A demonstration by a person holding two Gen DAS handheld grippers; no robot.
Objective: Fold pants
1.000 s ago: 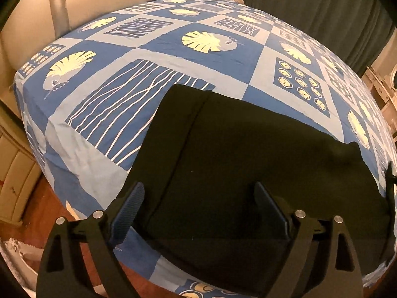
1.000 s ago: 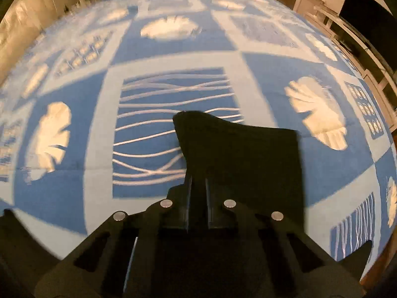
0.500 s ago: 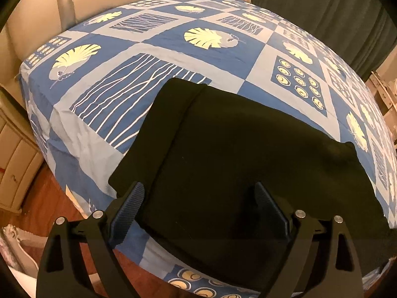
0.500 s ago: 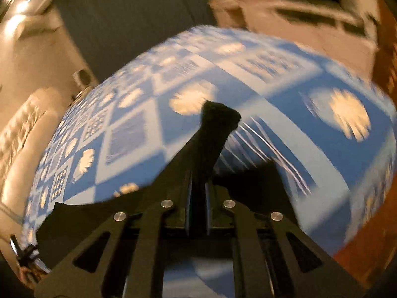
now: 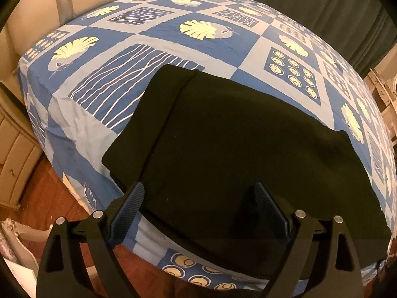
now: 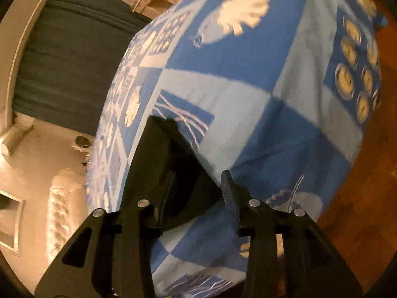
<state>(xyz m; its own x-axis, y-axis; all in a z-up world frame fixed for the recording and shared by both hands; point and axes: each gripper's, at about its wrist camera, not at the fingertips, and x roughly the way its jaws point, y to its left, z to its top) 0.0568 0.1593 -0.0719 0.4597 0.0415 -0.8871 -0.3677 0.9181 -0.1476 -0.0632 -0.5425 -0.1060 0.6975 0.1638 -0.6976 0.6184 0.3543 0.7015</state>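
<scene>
Since a second ago the right gripper (image 6: 198, 193) has swung across the bed and rolled over, and its fingers, then clamped on black cloth, are now parting; the left gripper (image 5: 198, 213) has barely shifted.

Left wrist view: the pants (image 5: 235, 149) lie folded flat on the blue patterned bedspread (image 5: 119, 87), near the bed's front edge, with a narrower layer showing along their left side. The left fingers (image 5: 129, 203) stand wide apart above the near hem, holding nothing.

Right wrist view: blurred by motion. The fingers are opening, and a dark fold of the pants (image 6: 168, 154) sits between them, seemingly no longer pinched.

The risk, as I judge it: cloth snagging on a ribbed pad as the gripper withdraws could drag the fresh fold askew, or pull the hem off the bed's edge.
</scene>
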